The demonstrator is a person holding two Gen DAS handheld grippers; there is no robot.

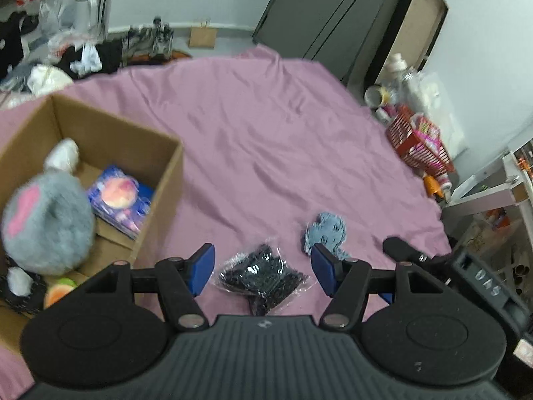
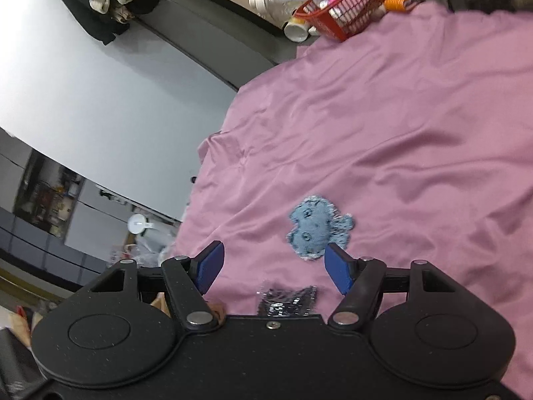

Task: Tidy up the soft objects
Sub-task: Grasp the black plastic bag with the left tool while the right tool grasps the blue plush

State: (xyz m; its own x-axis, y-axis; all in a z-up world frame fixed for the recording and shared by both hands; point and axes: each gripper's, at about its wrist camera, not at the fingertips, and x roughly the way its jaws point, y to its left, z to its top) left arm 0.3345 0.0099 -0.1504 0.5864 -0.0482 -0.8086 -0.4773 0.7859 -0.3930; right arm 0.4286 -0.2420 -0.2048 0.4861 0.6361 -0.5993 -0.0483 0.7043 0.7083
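A dark bagged bundle (image 1: 263, 275) and a blue fuzzy cloth (image 1: 324, 233) lie near each other on the pink bedsheet (image 1: 266, 126). The left gripper (image 1: 261, 268) hangs spread and empty over the bundle; the right gripper (image 2: 273, 266) is likewise released. A cardboard box (image 1: 140, 153) holding a grey plush (image 1: 46, 220) sits left.

My right gripper (image 2: 271, 266) hangs with its blue pads spread wide over the pink sheet (image 2: 416, 133), a fuzzy blue cloth piece (image 2: 314, 228) lying just ahead by my right pad, a black item in clear wrap (image 2: 288, 301) beneath me, and a red basket (image 2: 343, 6) far ahead.
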